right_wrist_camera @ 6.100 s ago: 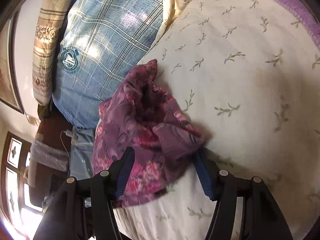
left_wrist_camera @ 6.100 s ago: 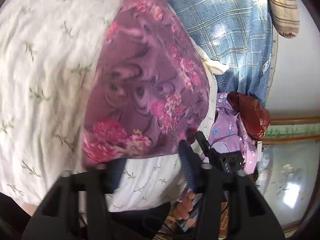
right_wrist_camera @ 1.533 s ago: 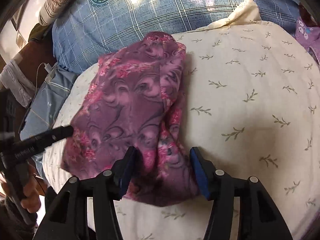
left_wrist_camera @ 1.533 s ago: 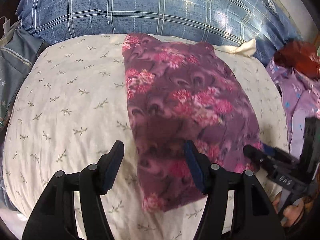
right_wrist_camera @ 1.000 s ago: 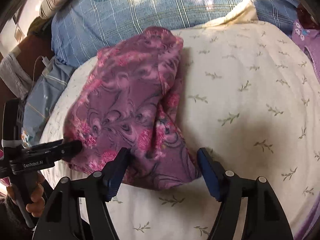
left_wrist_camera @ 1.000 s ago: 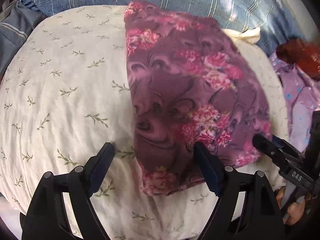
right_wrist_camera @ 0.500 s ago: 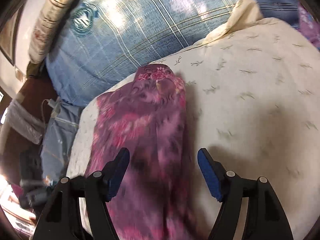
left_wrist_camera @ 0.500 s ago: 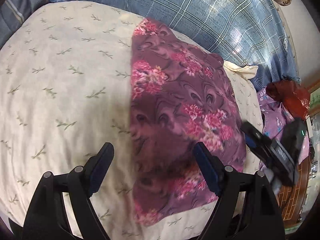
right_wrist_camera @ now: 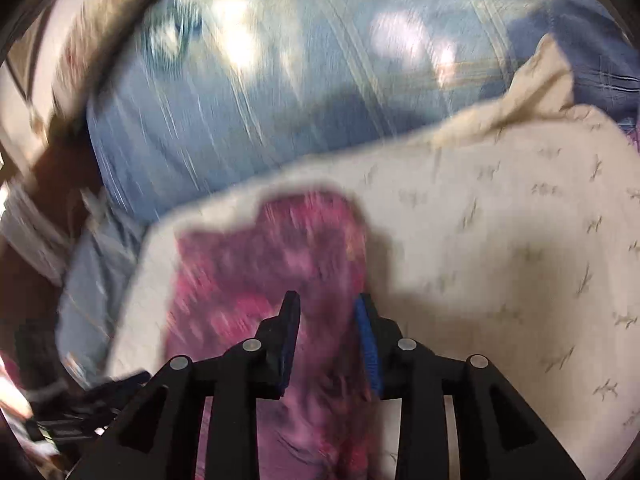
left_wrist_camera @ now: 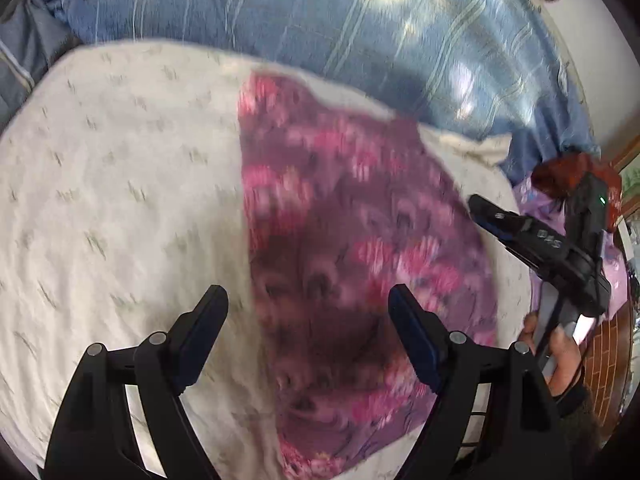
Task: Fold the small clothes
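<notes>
A purple garment with pink flowers (left_wrist_camera: pixel 352 248) lies folded on a cream pillow with a leaf print (left_wrist_camera: pixel 120 200). My left gripper (left_wrist_camera: pixel 308 300) is open above the garment's near edge, its jaws wide apart and empty. My right gripper (right_wrist_camera: pixel 326 308) has its jaws half closed around the garment's right edge (right_wrist_camera: pixel 280 280), with cloth between them. The right gripper also shows in the left wrist view (left_wrist_camera: pixel 532 240), at the garment's right side. Both views are blurred by motion.
A blue plaid quilt (left_wrist_camera: pixel 360 40) lies behind the pillow. A lilac garment (left_wrist_camera: pixel 536 200) and a dark red bag (left_wrist_camera: pixel 572 172) sit at the right. Grey-blue cloth (right_wrist_camera: pixel 92 260) lies left of the pillow.
My right gripper's jaws have narrowed from wide open onto the garment's right edge. Both cameras have shifted; the left gripper stays open over the garment.
</notes>
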A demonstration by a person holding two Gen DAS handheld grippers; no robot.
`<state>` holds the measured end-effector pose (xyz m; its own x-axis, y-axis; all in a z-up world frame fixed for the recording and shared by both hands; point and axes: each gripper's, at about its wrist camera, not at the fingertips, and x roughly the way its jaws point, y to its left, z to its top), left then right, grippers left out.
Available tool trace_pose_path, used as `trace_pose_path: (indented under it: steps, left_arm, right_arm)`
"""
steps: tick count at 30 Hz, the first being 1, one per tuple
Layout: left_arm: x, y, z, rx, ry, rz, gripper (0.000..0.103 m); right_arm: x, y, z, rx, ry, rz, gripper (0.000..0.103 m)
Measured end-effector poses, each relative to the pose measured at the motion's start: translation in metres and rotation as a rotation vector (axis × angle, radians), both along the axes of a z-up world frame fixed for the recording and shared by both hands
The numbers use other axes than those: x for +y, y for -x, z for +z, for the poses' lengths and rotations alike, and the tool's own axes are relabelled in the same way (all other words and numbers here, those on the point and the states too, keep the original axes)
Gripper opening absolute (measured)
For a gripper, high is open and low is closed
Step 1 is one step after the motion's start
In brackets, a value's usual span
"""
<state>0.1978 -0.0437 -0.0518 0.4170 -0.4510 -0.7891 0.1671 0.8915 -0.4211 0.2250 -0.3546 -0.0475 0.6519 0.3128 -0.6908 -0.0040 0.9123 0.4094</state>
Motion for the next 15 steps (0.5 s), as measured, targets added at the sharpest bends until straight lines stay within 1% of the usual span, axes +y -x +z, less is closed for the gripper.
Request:
trace_pose_path:
  steps: [1, 3, 5, 7, 8, 9, 10, 12, 13, 14, 15]
  left_arm:
    - [0.000, -0.006, 0.004, -0.009, -0.002, 0.010, 0.083]
    - [-0.003, -0.020, 0.007, -0.019, -0.016, 0.022, 0.083]
    - [-0.015, -0.037, 0.001, -0.017, -0.053, 0.027, 0.083]
    - [-0.030, -0.051, -0.013, 0.011, -0.113, 0.028, 0.083]
    - [-0.038, -0.059, -0.023, 0.036, -0.140, 0.022, 0.083]
    - [-0.041, -0.063, -0.030, 0.062, -0.148, 0.014, 0.083]
    - [-0.040, -0.063, -0.032, 0.075, -0.137, 0.018, 0.083]
    - [-0.028, -0.055, -0.024, 0.066, -0.093, 0.020, 0.083]
    - [-0.023, -0.050, -0.020, 0.064, -0.084, 0.014, 0.083]
    - [-0.016, -0.041, -0.016, 0.063, -0.066, -0.001, 0.083]
    - [-0.009, -0.033, -0.015, 0.063, -0.052, -0.008, 0.083]
  right_arm:
    - [0.000, -0.004, 0.006, -0.018, -0.009, 0.000, 0.031]
    - [0.008, -0.015, 0.007, -0.026, 0.013, 0.024, 0.031]
    - [0.021, -0.029, -0.008, 0.021, 0.037, 0.055, 0.031]
    - [0.030, -0.045, -0.036, 0.129, 0.085, 0.070, 0.029]
    - [0.033, -0.050, -0.045, 0.146, 0.097, 0.074, 0.029]
    - [0.032, -0.045, -0.040, 0.115, 0.099, 0.068, 0.029]
    - [0.030, -0.041, -0.032, 0.109, 0.093, 0.070, 0.029]
    - [0.020, -0.025, -0.021, 0.093, 0.046, 0.073, 0.037]
    - [0.014, -0.013, -0.018, 0.086, 0.030, 0.068, 0.048]
    - [0.007, 0.002, -0.014, 0.079, 0.016, 0.061, 0.060]
    - [0.001, 0.013, -0.013, 0.082, 0.006, 0.062, 0.066]
